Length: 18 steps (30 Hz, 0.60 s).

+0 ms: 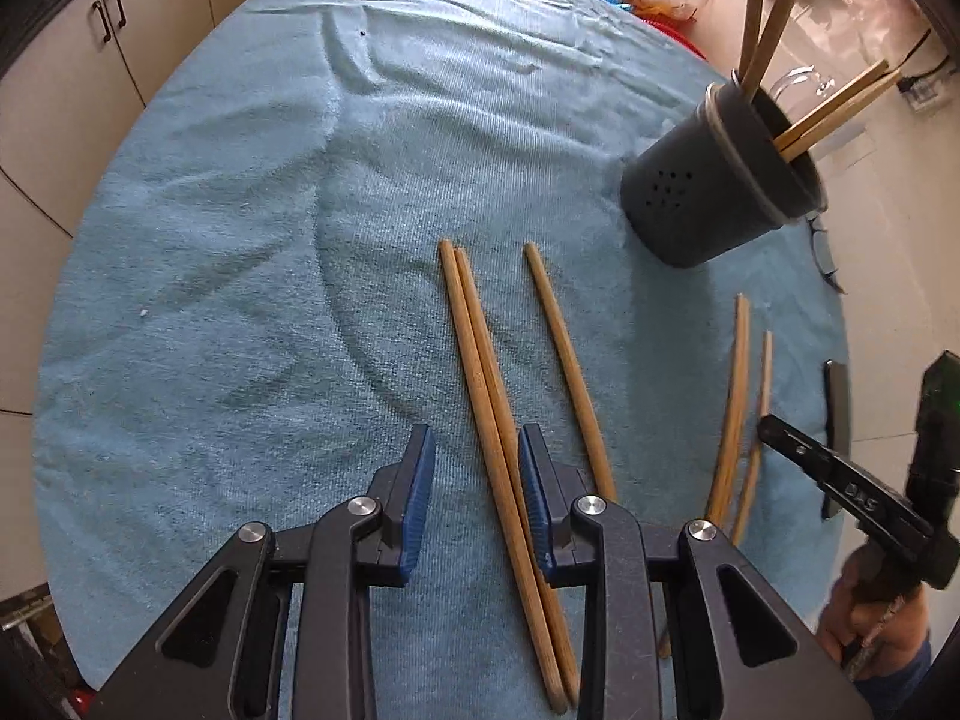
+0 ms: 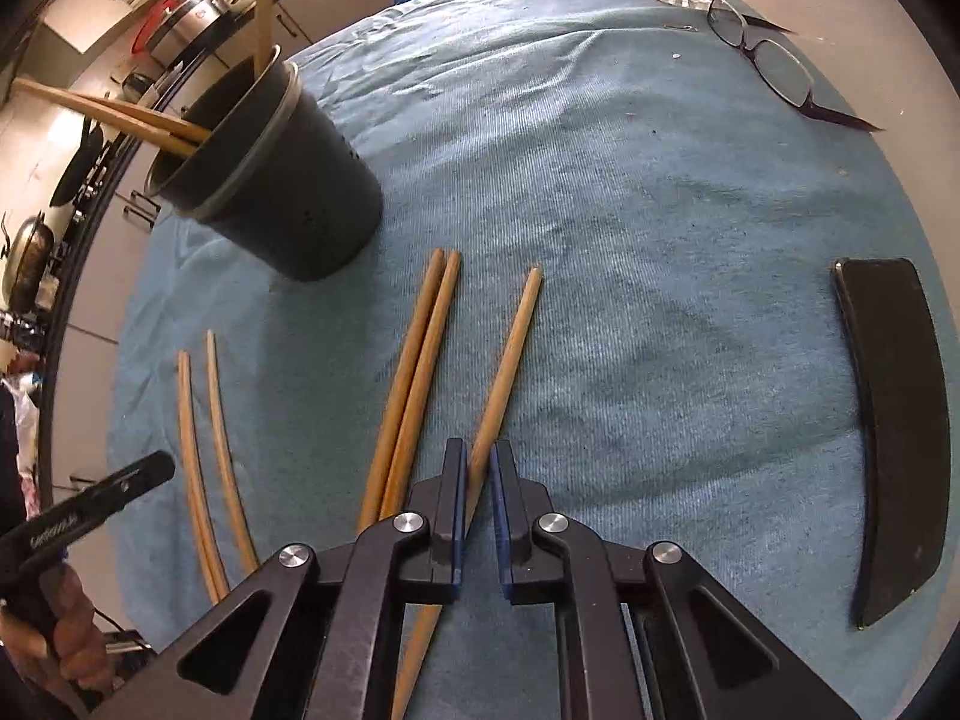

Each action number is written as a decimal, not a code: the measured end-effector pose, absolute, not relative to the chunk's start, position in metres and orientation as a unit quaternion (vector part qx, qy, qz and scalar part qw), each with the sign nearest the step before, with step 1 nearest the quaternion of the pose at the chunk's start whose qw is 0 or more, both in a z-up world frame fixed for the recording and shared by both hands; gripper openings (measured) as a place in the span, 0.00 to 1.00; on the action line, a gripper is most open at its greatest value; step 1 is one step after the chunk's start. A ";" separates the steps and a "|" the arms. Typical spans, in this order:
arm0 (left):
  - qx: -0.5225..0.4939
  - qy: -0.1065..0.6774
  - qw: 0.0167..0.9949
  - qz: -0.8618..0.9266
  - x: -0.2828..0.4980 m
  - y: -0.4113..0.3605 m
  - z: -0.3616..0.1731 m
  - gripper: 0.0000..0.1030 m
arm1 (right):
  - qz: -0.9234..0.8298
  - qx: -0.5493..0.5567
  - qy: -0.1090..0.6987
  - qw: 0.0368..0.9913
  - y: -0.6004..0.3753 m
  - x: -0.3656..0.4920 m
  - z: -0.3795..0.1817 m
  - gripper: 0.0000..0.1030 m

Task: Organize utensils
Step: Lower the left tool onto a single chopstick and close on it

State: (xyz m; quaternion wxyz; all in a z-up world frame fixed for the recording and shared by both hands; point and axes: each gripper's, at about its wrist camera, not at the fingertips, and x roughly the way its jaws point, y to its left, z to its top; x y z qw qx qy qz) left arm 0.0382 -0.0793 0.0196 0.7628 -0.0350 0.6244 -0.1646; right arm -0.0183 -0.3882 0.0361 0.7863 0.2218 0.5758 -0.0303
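On the blue towel (image 1: 240, 240) the left gripper (image 1: 477, 456) stands partly open over a touching pair of wooden chopsticks (image 1: 480, 360), which runs between its blue pads; the pads seem not to press the wood, though the angle makes that hard to judge. Just right lies a single chopstick (image 1: 561, 348), then two thinner ones (image 1: 735, 408) side by side. The dark perforated holder (image 1: 708, 192) stands beyond, tilted in view, with chopsticks in it. The right gripper (image 2: 478, 474) is nearly closed, pinching one chopstick (image 2: 510, 354). Farther right lie a black case (image 2: 900, 420) and eyeglasses (image 2: 762, 54).
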 end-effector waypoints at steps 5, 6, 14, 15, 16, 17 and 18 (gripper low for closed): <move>-0.023 0.626 0.765 -0.148 0.041 -0.083 0.015 0.24 | -0.034 0.222 0.581 0.782 -0.395 -0.024 0.035 0.08; -0.022 0.626 0.765 -0.147 0.042 -0.084 0.015 0.24 | -0.035 0.221 0.583 0.781 -0.396 -0.024 0.034 0.08; 0.011 0.622 0.769 -0.148 0.061 -0.101 0.015 0.24 | -0.043 0.205 0.589 0.781 -0.398 -0.013 0.036 0.10; 0.021 0.627 0.765 -0.146 0.059 -0.103 0.013 0.22 | -0.044 0.204 0.589 0.781 -0.398 -0.012 0.037 0.10; 0.032 0.622 0.769 -0.142 0.056 -0.105 0.014 0.21 | -0.044 0.201 0.591 0.780 -0.397 -0.011 0.037 0.10; 0.040 0.620 0.771 -0.140 0.052 -0.107 0.013 0.20 | -0.044 0.199 0.592 0.780 -0.397 -0.011 0.037 0.10; 0.046 0.618 0.772 -0.139 0.048 -0.107 0.013 0.18 | -0.044 0.197 0.593 0.779 -0.397 -0.011 0.037 0.10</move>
